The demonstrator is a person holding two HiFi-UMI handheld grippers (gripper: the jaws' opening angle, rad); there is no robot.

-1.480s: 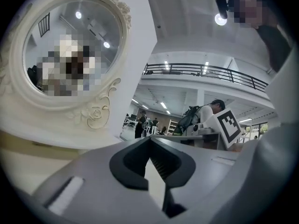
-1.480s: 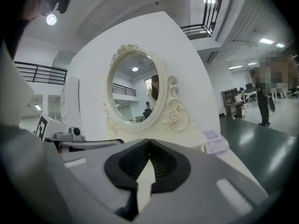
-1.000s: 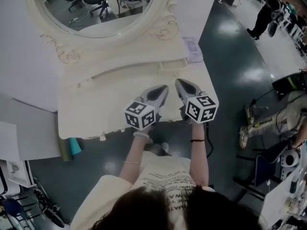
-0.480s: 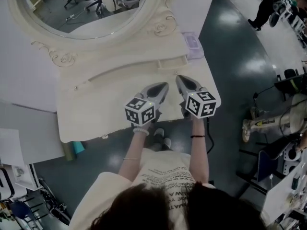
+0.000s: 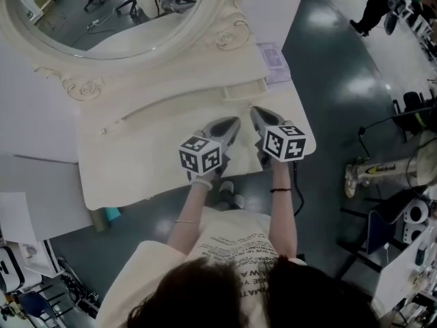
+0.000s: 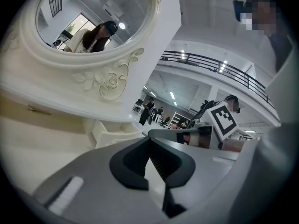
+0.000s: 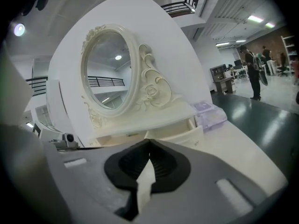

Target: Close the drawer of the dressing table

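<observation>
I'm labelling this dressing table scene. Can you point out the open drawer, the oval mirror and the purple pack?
open drawer [image 7: 186, 138], right gripper view, on its front panel.
oval mirror [image 5: 95, 16], head view, on the glass.
purple pack [image 5: 274, 63], head view, on its top face.

Bright, even light from white ceiling strip lamps [image 7: 254, 18]; glare patches on the glossy dark grey floor [image 5: 341, 115]. Both gripper views curve, darkening at corners.

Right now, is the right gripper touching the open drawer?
Apart. Head view shows bare tabletop between the right gripper, jaws shut, and the drawer.
</observation>
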